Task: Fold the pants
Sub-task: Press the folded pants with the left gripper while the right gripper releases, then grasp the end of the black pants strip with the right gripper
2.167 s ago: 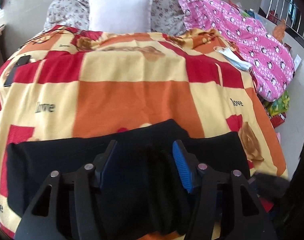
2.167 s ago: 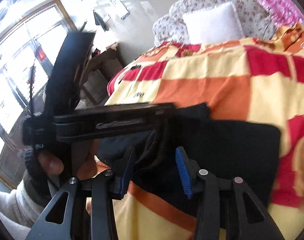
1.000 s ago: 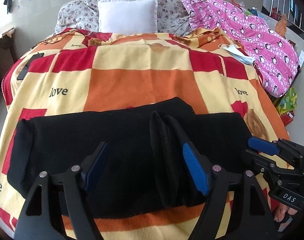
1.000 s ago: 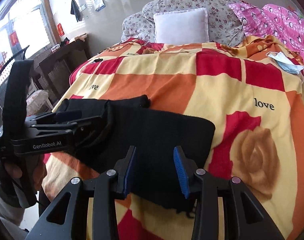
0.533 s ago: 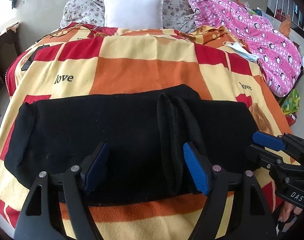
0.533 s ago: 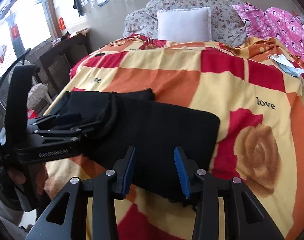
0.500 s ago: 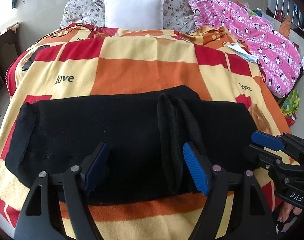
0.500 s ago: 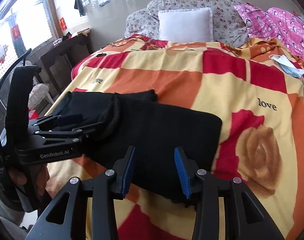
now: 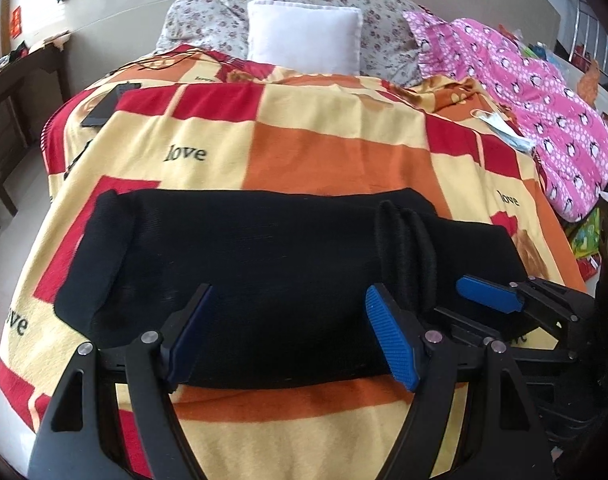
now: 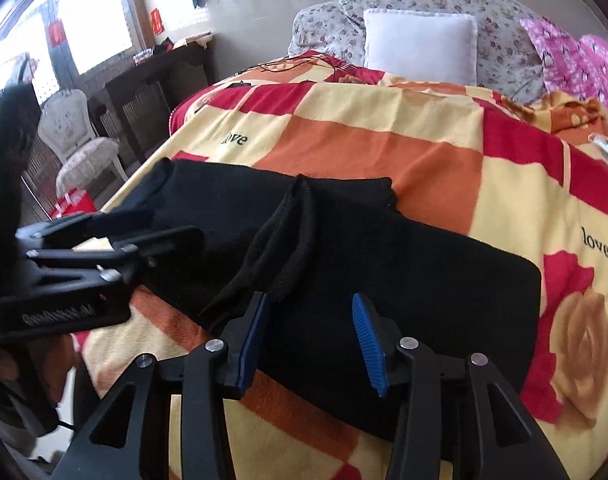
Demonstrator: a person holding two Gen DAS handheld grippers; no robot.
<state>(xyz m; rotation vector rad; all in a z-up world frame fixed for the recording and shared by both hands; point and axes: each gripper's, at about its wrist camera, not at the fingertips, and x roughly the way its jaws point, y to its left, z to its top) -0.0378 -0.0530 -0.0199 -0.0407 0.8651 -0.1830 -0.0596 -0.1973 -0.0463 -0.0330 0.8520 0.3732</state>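
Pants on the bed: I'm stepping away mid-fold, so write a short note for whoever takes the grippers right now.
Left gripper: open wide, holding nothing, above the near edge of the black pants.
Right gripper: jaws opening, nothing clamped, over the pants' right part.
Pants: lying crosswise on the patchwork blanket, already folded into a long band, with a raised ridge of fabric right of the middle.
Left to do: flatten the ridge, then probably fold the band end over end.
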